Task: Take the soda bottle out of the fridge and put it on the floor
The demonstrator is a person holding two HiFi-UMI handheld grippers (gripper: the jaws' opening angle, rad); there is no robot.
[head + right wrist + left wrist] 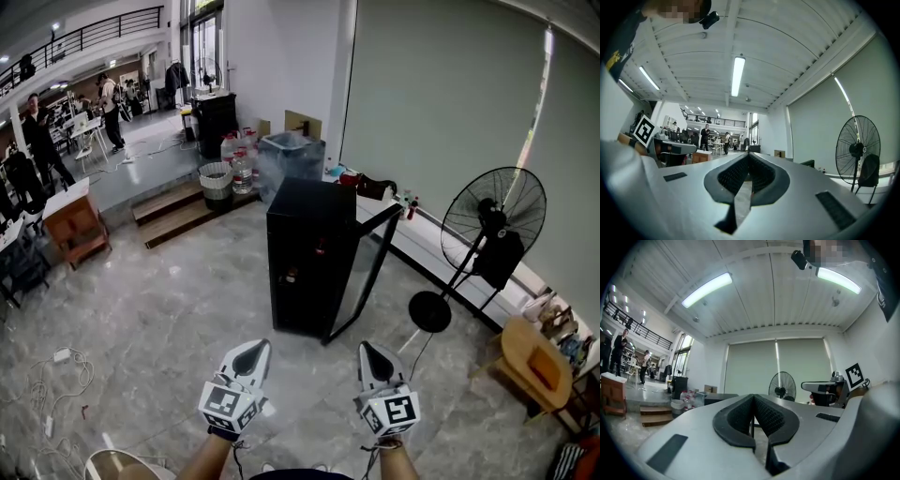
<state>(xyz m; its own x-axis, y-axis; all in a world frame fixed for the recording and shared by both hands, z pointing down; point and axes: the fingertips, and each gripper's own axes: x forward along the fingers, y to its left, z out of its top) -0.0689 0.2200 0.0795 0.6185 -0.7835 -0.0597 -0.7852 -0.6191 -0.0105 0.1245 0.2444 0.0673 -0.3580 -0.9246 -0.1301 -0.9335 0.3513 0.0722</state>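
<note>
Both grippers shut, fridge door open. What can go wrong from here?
1. The left gripper and right gripper are both shut; unless opened before the reach, they may shove the bottle over.
2. The fridge interior is dark and the bottle can't be made out, so aim may miss.
3. The open glass door stands near the fan base; a bump might swing it there.

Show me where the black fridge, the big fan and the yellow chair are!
black fridge (300, 267), head view, its dark body.
big fan (493, 217), head view, its round cage.
yellow chair (531, 360), head view, its seat.
</note>
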